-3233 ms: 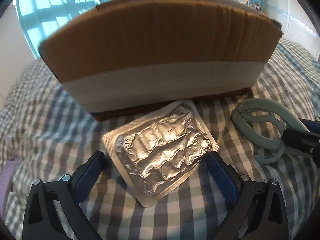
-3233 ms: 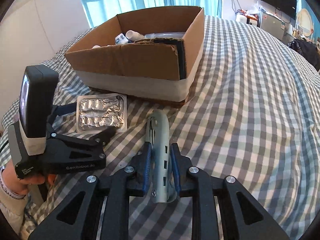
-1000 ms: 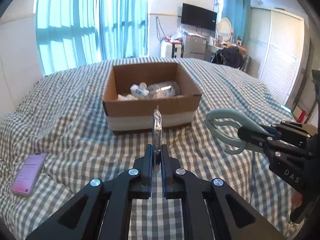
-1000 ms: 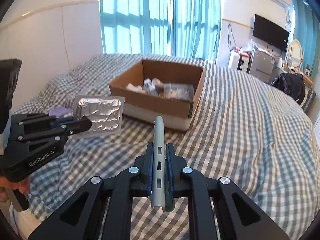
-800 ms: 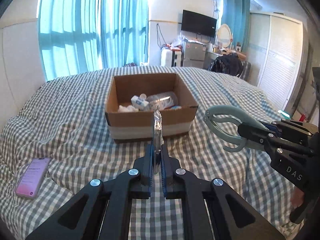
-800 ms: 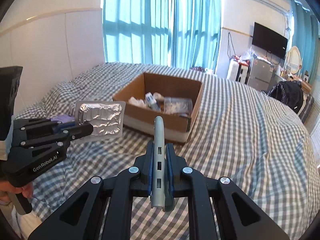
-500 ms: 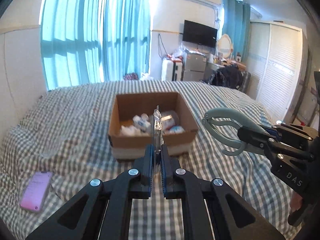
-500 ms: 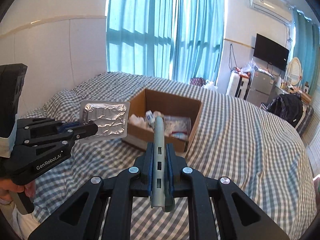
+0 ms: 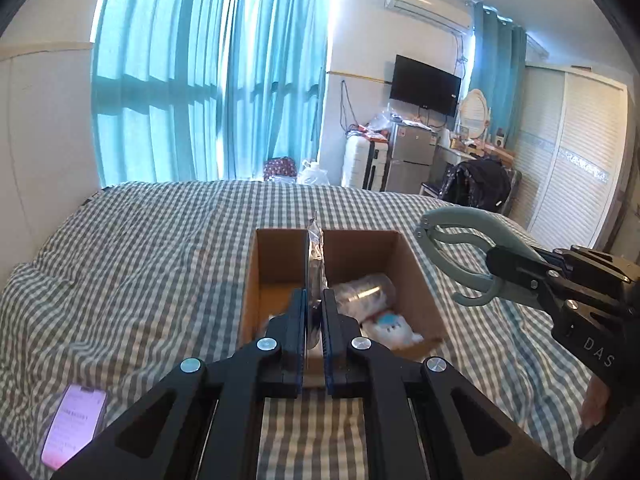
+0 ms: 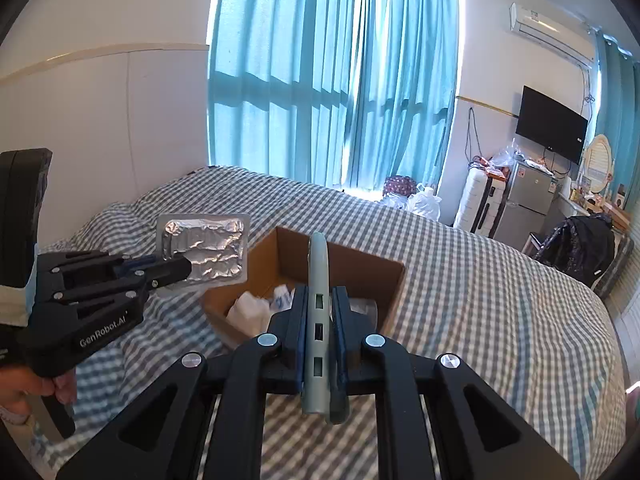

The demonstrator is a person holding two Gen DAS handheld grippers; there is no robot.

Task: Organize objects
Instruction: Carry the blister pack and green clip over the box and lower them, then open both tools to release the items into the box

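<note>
**Presently: two items carried above the cardboard box, drop pending**

Landmark: cardboard box (image 9: pixel 416 280), open-topped, on the checked bed (image 9: pixel 152 248). It already holds a clear plastic container (image 9: pixel 366 290), a small white packet (image 9: pixel 390 326) and crumpled white material (image 10: pixel 250 308).

Item 1: foil blister pack (image 10: pixel 204 250), clenched edge-on in the jaws of your left gripper (image 9: pixel 314 316). It sits above the box's near wall and looks roughly centred on the opening.

Item 2: grey-green clamp tool (image 9: pixel 460 248), pinched by its handle in the jaws of your right gripper (image 10: pixel 322 320). It hangs to the right of the box, likely just outside the right wall.

Handling, as I judge it:
- Carry each item forward until it is fully past the near wall before you let go.
- Lower toward the contents; the thin pack may flutter if dropped from height.
- Bring the tool leftward over the opening; its hooked loop could catch the rim.
- Release one at a time, so the grippers do not crowd each other.

Also present: a pink phone (image 9: pixel 74 420) on the bed, well left of the box.
</note>
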